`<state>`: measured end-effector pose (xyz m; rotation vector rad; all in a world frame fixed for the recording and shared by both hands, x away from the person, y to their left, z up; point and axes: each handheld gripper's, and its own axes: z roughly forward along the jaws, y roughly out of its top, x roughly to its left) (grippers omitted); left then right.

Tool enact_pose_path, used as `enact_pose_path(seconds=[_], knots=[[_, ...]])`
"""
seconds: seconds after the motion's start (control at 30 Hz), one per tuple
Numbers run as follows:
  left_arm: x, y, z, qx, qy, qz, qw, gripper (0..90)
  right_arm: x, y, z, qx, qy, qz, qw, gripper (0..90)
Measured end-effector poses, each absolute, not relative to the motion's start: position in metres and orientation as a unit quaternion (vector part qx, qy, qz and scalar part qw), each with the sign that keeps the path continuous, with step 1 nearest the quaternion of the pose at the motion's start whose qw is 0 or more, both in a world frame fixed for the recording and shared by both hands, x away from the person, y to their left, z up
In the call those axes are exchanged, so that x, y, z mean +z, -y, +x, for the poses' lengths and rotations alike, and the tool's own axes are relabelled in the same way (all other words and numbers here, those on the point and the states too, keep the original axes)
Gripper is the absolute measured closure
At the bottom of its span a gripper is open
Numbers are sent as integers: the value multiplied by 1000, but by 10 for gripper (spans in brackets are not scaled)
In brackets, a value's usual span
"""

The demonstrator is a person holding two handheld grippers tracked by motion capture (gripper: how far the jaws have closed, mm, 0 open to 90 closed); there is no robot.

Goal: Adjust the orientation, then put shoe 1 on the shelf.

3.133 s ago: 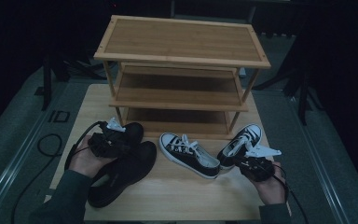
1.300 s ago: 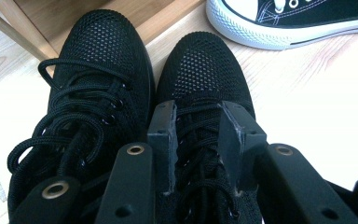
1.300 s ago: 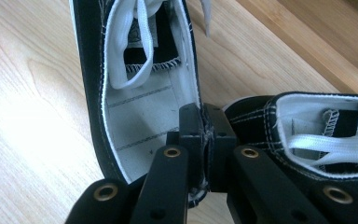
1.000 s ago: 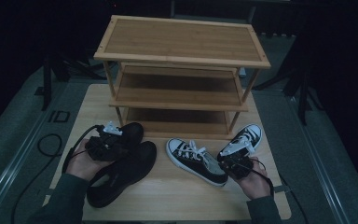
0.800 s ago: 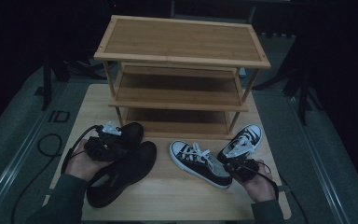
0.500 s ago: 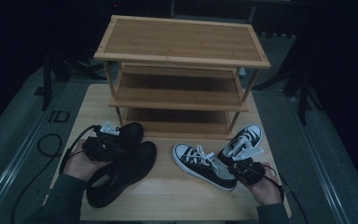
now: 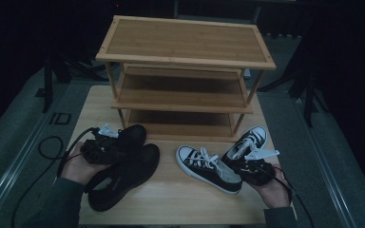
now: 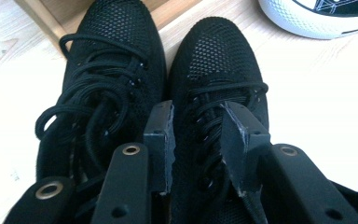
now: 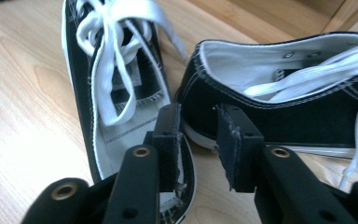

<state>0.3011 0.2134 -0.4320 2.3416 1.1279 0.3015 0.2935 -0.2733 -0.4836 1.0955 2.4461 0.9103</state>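
Shoes sit in two pairs on the worktop (image 7: 171, 204) before the wooden rack (image 7: 185, 71). Left gripper (image 8: 196, 135) has its jaws parted astride the laces of the right-hand black mesh shoe (image 8: 219, 84), its mate (image 8: 107, 88) touching alongside. Right gripper (image 9: 198, 140) has its jaws apart over the heel rim of one black-and-white sneaker (image 9: 116, 93), the other sneaker (image 9: 279, 102) just beside it.

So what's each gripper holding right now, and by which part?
The left gripper straddles the laced top of a black mesh shoe; the right gripper has one jaw inside a black-and-white sneaker's heel. Firm grips cannot be told.
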Motion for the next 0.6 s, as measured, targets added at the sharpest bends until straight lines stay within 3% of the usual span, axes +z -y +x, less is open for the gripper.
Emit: enact_pose_path(seconds=[0.6], knots=[[-434,-239,295,125,-446,849,254,598,-486,306,292,330,-817,439,176,631]])
